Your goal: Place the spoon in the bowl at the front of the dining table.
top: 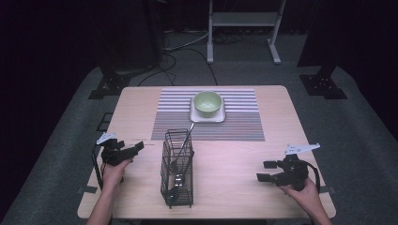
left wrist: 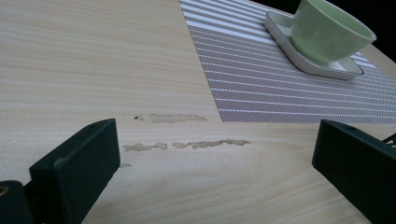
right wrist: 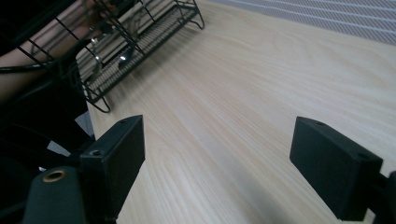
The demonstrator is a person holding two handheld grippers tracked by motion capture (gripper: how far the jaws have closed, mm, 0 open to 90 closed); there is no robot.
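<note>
While the black wire caddy [top: 177,168] stands on the wooden worktop [top: 234,164] with a metal spoon [top: 180,154] leaning inside, the left gripper [top: 133,149] and right gripper [top: 265,171] hover well apart on either side, jaws wide and empty. Beyond, a green bowl [top: 207,103] sits on a white plate [top: 206,117] on the striped placemat [top: 244,117].

dark room, grey carpet [top: 356,136], white frame [top: 244,21] behind wooden table [top: 277,117]

No readable text, labels or numbers anywhere.
</note>
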